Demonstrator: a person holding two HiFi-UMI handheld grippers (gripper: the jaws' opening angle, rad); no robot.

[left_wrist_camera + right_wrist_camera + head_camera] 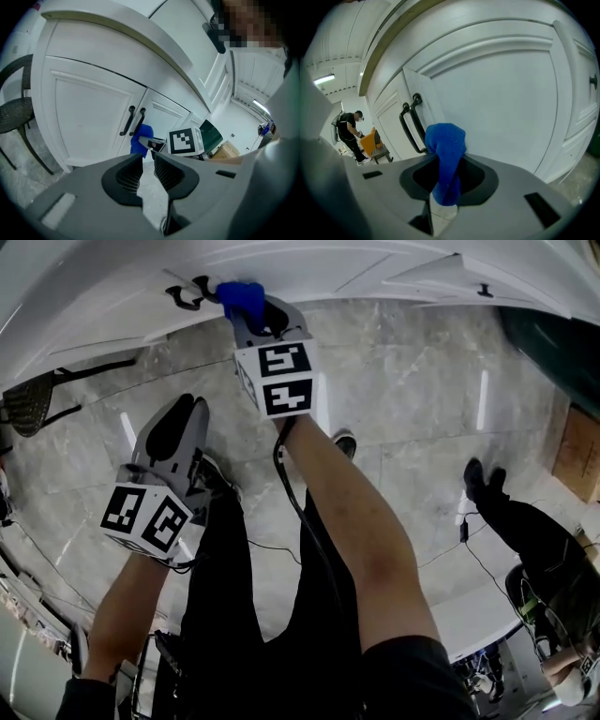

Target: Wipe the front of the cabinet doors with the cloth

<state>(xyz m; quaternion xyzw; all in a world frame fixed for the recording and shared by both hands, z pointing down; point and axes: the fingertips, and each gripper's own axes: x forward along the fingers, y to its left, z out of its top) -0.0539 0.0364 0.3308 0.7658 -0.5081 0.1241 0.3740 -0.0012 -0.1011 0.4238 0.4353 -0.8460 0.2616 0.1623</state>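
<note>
Head cam: sits highest and faces steeply down onto the floor (422, 409). I get the doors (309, 277) only as a strip along the top edge, well off.

Left gripper (147, 165) cam: held low and back, looking along its jaws and tilted up toward the doors. It takes in both handles (133, 121) and the right gripper (149, 144) at middle distance.

Right gripper cam: very near one door and facing it. The panel fills most of the frame, with the handles at left.

Shared by all three views: the handles and the cloth (447, 150) beside them.
</note>
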